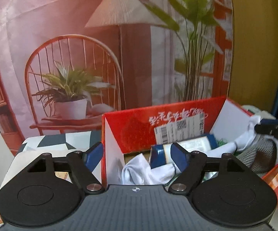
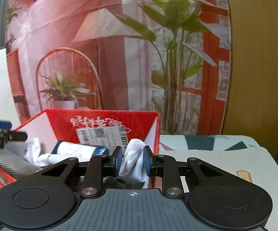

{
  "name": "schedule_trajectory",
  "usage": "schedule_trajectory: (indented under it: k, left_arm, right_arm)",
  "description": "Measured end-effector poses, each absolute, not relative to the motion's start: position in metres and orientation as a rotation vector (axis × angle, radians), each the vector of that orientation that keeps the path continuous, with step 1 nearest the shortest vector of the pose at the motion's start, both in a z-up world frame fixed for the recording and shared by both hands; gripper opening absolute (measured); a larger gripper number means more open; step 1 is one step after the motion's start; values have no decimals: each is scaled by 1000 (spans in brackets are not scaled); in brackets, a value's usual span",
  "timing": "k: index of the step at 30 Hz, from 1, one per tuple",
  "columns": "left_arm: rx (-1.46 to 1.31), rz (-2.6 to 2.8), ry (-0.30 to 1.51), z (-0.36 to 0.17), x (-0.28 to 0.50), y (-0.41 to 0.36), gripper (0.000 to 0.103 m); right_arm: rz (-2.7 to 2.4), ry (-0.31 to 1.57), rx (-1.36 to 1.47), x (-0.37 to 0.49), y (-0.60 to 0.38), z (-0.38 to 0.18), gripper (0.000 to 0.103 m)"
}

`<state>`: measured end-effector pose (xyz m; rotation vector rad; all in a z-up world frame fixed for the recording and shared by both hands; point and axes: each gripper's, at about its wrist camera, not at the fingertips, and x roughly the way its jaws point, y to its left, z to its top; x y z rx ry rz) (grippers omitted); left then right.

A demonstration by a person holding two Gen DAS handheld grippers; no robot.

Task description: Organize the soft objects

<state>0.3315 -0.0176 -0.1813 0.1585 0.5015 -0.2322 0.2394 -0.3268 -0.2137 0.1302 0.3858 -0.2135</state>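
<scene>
Left wrist view: my left gripper (image 1: pixel 137 156) has its jaws spread wide, nothing pinched. They hang over the near-left corner of the red box (image 1: pixel 133 123). Just past the tips, inside the box, lies a crumpled white cloth (image 1: pixel 139 173). Behind it in the box is a blue-and-white package (image 1: pixel 187 146). A grey knit item (image 1: pixel 262 157) fills the box's right end. Above that end my right gripper (image 1: pixel 269 129) shows at the frame edge with white cloth (image 1: pixel 248 134) at its tips. Surface left of the box is a patterned sheet (image 1: pixel 48 142).

Right wrist view: my right gripper (image 2: pixel 132 158) has jaws nearly together, pads on both sides of a bunched white cloth (image 2: pixel 135 159); pinching it, over the box's near-right part. Red box (image 2: pixel 104 121) sits ahead-left, shipping label (image 2: pixel 102 134) on its far inner wall. Blue-and-white package (image 2: pixel 77 150) lies in the box's middle, grey knit (image 2: pixel 12 163) at its left end, left gripper (image 2: pixel 2 132) above that end. Patterned sheet (image 2: pixel 215 154) is right of the box.
</scene>
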Motion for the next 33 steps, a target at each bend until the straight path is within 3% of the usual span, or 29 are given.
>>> schedule_trajectory:
  k: [7, 21, 33]
  left_arm:
    - [99, -256, 470, -172, 300, -15, 80]
    - [-33, -225, 527, -199, 221, 31, 77]
    - [-129, -222, 667, -258, 231, 35, 72]
  right_arm:
    - [-205, 321, 112, 218, -314, -206, 39]
    - [-265, 139, 148, 137, -287, -220, 41]
    - [-229, 258, 222, 116, -261, -269, 41]
